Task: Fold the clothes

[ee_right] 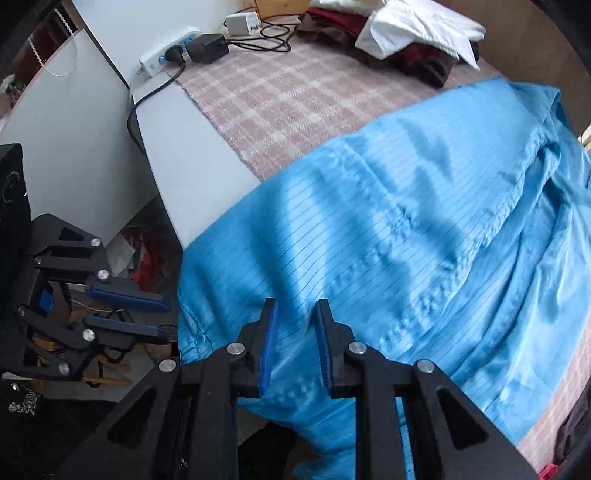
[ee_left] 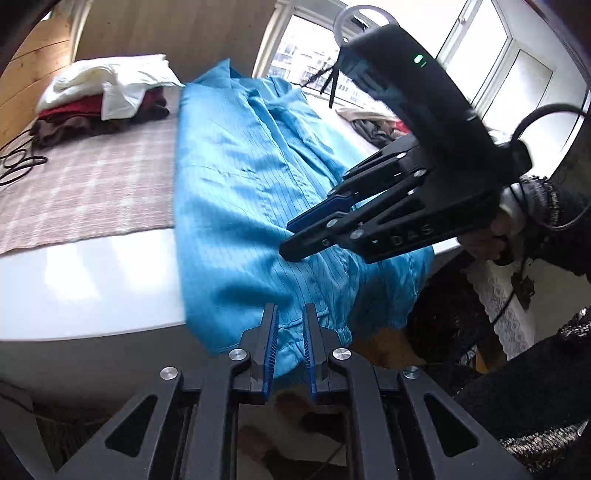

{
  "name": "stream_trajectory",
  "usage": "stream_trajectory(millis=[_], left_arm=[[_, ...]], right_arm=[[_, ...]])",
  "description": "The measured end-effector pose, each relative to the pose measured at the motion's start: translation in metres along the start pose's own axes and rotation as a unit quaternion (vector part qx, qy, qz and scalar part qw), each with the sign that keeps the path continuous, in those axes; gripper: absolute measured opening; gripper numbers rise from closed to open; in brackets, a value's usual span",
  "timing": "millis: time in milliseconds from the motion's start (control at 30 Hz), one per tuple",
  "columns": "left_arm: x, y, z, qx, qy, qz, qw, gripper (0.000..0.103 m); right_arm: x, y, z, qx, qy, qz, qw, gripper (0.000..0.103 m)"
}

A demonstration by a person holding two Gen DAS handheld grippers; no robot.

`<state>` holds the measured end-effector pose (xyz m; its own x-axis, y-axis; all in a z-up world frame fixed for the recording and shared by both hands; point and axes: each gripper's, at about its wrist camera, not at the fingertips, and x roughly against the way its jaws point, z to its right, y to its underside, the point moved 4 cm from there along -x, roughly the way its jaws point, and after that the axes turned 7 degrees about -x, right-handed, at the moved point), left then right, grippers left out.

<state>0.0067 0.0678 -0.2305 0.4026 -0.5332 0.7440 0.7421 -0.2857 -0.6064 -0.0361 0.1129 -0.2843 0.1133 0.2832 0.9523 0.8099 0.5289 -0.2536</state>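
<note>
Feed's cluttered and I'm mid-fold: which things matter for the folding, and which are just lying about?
For the job:
blue garment, spread over the table edge
left gripper
right gripper
stack of folded clothes

Lying about:
power strip
white charger
black cables
plaid cloth

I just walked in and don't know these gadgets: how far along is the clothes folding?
Done: a stack of clothes sits at the table's far end. In hand: the blue garment is spread out, its hem over the near edge; the left claw and right claw hover over that hem, slightly open, gripping nothing. Left: folding it, plus more clothes heaped by the window.
</note>
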Motion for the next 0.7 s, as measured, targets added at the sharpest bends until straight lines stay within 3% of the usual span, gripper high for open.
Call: stream_trajectory(millis=[100, 167, 267, 333, 433, 567, 700], left_arm=[[-0.031, 0.002, 0.015, -0.027, 0.010, -0.044, 0.9986, 0.011], [-0.037, 0.002, 0.024, -0.046, 0.019, -0.063, 0.9967, 0.012], [-0.022, -0.008, 0.032, -0.055, 0.044, -0.060, 0.9957, 0.012], [-0.008, -0.021, 0.030, -0.064, 0.026, -0.033, 0.9971, 0.017], [-0.006, -0.041, 0.020, -0.059, -0.003, -0.006, 0.9983, 0.022], [-0.037, -0.045, 0.016, -0.065, -0.017, -0.038, 0.9971, 0.021], [-0.049, -0.047, 0.032, -0.076, -0.007, -0.025, 0.9967, 0.021]], right_arm=[[0.041, 0.017, 0.028, -0.080, -0.035, 0.054, 0.995, 0.020], [0.080, 0.038, 0.062, -0.162, -0.043, 0.107, 0.980, 0.020], [0.113, 0.088, 0.103, -0.250, 0.012, 0.145, 0.957, 0.020], [0.117, 0.115, 0.112, -0.268, 0.029, 0.140, 0.953, 0.020], [0.097, 0.126, 0.110, -0.274, 0.053, 0.138, 0.950, 0.020], [0.063, 0.125, 0.112, -0.297, 0.046, 0.142, 0.943, 0.020], [0.052, 0.125, 0.109, -0.302, 0.036, 0.151, 0.941, 0.020]])
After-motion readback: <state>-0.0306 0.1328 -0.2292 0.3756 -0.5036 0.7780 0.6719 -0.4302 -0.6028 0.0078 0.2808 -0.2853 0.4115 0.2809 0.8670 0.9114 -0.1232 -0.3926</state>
